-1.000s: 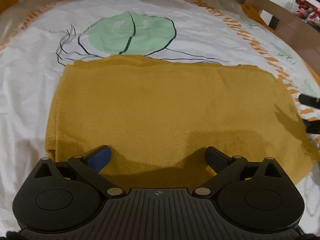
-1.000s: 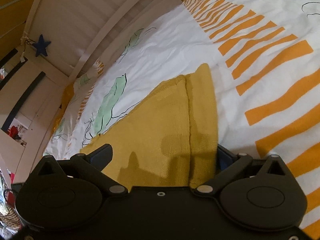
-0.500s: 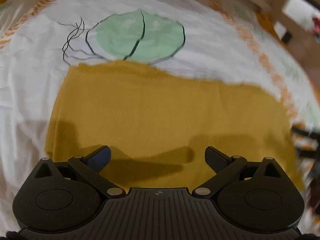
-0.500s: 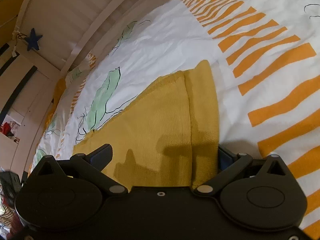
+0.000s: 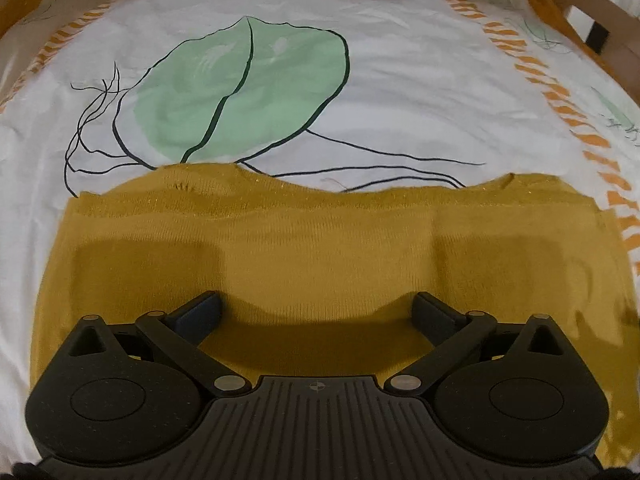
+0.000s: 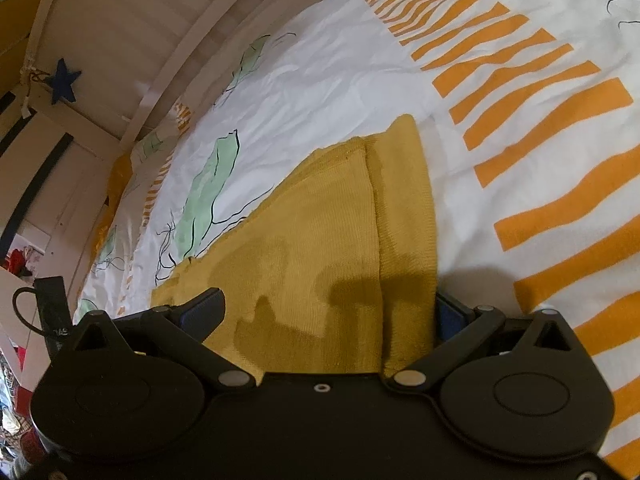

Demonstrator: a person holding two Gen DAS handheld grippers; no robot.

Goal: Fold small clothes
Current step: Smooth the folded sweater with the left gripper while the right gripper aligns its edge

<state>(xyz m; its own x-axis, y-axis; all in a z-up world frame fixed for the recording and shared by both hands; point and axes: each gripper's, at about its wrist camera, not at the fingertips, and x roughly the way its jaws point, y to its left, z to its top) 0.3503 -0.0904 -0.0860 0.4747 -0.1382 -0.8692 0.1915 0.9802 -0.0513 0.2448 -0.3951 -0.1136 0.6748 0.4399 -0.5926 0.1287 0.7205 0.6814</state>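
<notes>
one mustard knit garment (image 5: 320, 248) on bedsheet (image 5: 400, 92); two grippers, left (image 5: 318, 312) and right (image 6: 328, 312), jaws wide.

This is a bedroom in a home, most likely a child's. The work surface is a bed covered with a white duvet cover (image 5: 400, 80) printed with a large green leaf (image 5: 244, 92), thin black line drawings and bands of orange stripes (image 6: 540, 128). A pale wooden bed rail (image 5: 592, 4) runs along the far right in the left wrist view. In the right wrist view a white slatted bed frame (image 6: 132, 36) curves along the far side, with a dark blue star ornament (image 6: 63, 86) tied to it at the far left. Bright, blurred clutter (image 6: 18, 260) shows at the left edge.
</notes>
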